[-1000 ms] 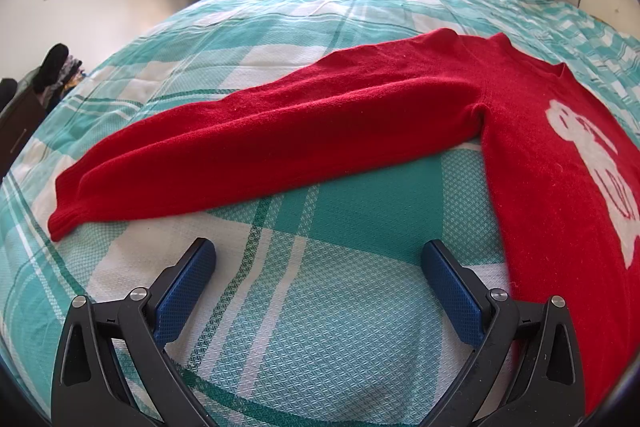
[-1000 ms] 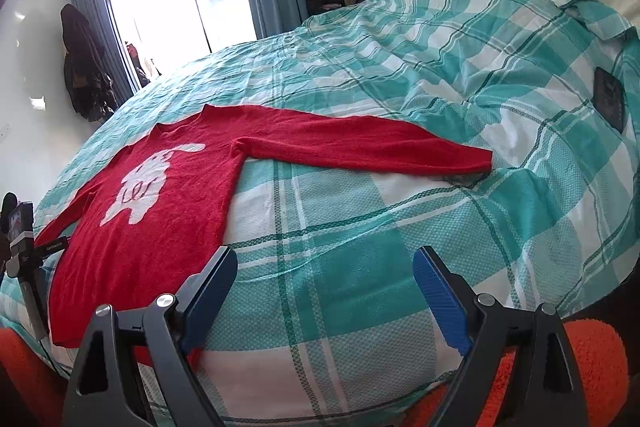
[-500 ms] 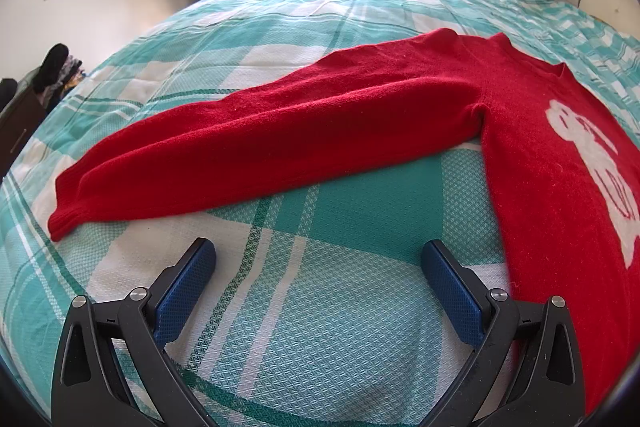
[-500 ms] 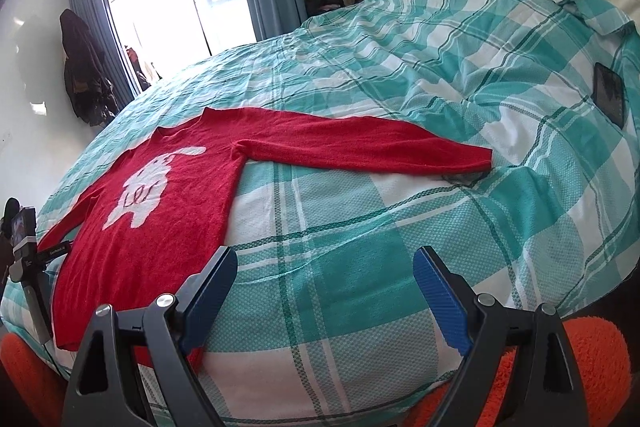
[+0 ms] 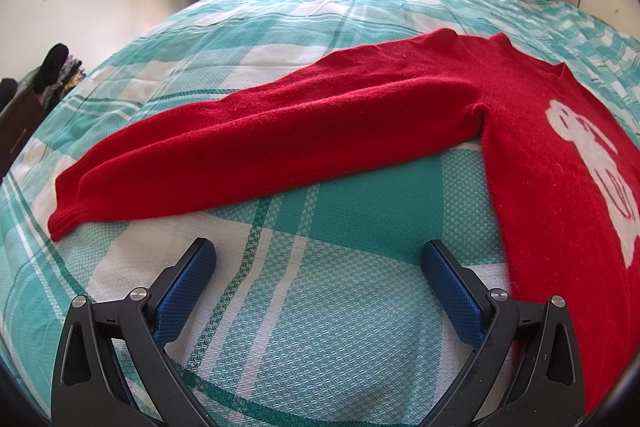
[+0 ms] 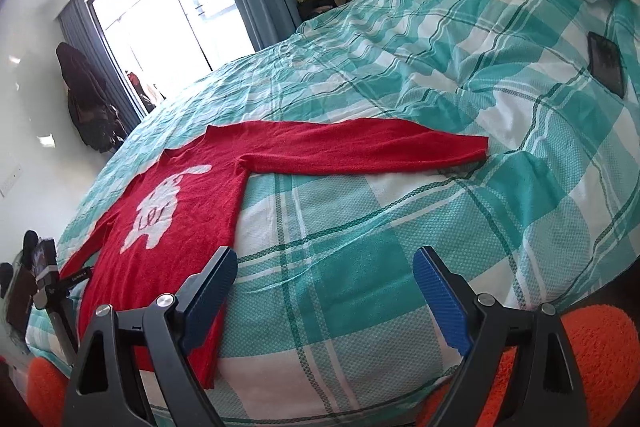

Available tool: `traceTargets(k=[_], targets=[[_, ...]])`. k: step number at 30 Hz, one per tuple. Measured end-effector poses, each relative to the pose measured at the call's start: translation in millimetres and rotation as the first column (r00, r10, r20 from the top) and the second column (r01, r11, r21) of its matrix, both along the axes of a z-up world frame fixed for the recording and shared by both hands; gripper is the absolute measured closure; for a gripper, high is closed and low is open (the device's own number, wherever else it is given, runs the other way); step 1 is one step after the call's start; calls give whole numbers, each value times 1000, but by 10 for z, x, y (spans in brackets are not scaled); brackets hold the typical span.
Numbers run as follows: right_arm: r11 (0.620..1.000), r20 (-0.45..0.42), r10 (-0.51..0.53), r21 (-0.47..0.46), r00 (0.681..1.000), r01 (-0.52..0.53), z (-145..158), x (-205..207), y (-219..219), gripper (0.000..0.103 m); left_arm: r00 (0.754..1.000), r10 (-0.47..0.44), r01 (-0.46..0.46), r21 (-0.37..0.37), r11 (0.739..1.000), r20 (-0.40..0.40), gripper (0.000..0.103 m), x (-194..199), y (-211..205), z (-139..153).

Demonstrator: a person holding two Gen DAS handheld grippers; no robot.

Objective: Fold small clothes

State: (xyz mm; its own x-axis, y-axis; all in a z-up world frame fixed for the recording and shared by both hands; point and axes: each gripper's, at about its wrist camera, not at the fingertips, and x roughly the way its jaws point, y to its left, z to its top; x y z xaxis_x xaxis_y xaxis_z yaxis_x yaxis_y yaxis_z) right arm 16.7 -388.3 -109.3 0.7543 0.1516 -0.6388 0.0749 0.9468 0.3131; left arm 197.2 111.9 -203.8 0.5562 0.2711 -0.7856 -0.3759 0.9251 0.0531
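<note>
In the left wrist view, the left hand-held gripper [image 5: 318, 265] hangs low over the bed [image 5: 280, 27], its two blue pads spread wide with nothing between them but checked bedspread. A red sweater [image 5: 520, 155] lies flat on the bed ahead. One sleeve [image 5: 260, 147] stretches out to the left, its cuff near the left edge of the bedspread, just beyond the gripper's left pad. The sweater's body runs down the right side, showing a white figure [image 5: 592, 155] on the chest, and its lower side edge passes just beside the right pad.

In the right wrist view, the right hand-held gripper [image 6: 324, 263] is likewise wide open and holds nothing. The sweater lies to the left on the bed, with its other sleeve [image 6: 360, 151] laid straight out to the right. The left pad sits over the sweater's hem corner; whether it touches, I cannot tell. A dark phone [image 6: 606, 63] rests on the bedspread far right, well apart from the sweater. Orange fabric [image 6: 596, 339] shows below the bed edge.
</note>
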Motion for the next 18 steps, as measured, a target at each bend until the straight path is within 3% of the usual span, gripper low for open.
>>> traceTargets(k=[2,4,7,8,10,12,18], targets=[[993,-9,0,117,1000,1,-6,123,-189,14,1000,0,0,0,1000,0,0,0,0,0],[963,-37,-44,263,998,52,-72,303,-442,14,1000,0,0,0,1000,0,0,1,-2,0],[848,-141,-89,508,986,150,-385,646,-810,15,1000,0,0,0,1000,0,0,1,-2,0],[818,-168,-105,546,980,181,-481,742,-887,16,1000,0,0,0,1000,0,0,1,-1,0],[791,-212,-146,562,966,242,-628,900,-1022,24,1000,0,0,-1,1000,0,0,2,-4,0],[763,-225,-201,575,953,296,-702,1017,-1157,25,1000,1,-1,1,1000,-1,1,2,-4,0],[725,-267,-340,535,902,432,-810,1255,-1468,44,1000,1,-1,1,1000,0,0,-1,3,2]])
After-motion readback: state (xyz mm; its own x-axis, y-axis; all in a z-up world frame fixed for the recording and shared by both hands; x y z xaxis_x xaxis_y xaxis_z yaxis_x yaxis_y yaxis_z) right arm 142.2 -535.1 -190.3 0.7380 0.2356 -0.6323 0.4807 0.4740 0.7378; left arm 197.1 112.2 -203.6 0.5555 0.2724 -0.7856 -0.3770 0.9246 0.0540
